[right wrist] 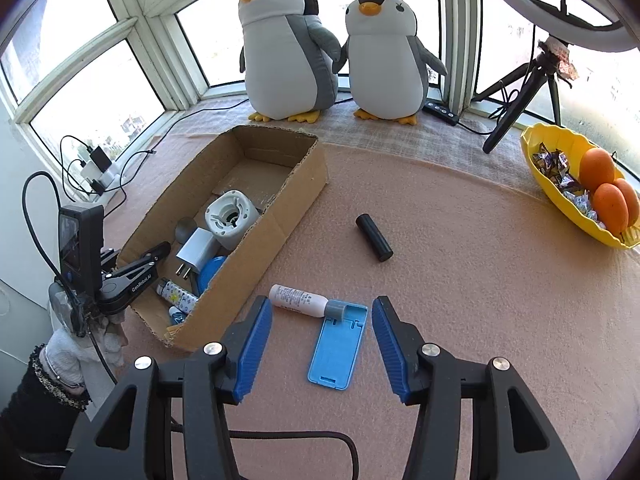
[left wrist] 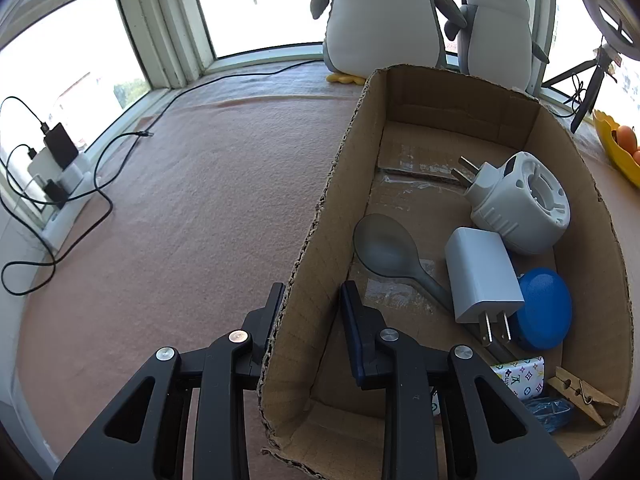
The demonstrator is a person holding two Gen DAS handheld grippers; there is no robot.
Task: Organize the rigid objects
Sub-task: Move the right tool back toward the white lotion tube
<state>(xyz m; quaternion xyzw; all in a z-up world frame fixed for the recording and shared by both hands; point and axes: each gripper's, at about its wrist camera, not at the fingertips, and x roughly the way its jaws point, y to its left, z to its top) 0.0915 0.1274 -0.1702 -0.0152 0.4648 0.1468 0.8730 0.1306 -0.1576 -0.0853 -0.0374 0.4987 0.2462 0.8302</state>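
Your left gripper (left wrist: 310, 308) clamps the cardboard box (left wrist: 400, 92) wall at lower centre. Your right gripper (right wrist: 322, 328) stands open, empty, above the blue phone stand (right wrist: 338, 354) at lower centre.

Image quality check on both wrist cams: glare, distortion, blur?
Left wrist view: windows blown out white, strong fisheye bending of the cardboard box walls, dark vignette in the corners, box contents sharp. Right wrist view: same backlight behind the penguin toys, curved window frames, soft shadows on the pink cloth, no visible motion blur.
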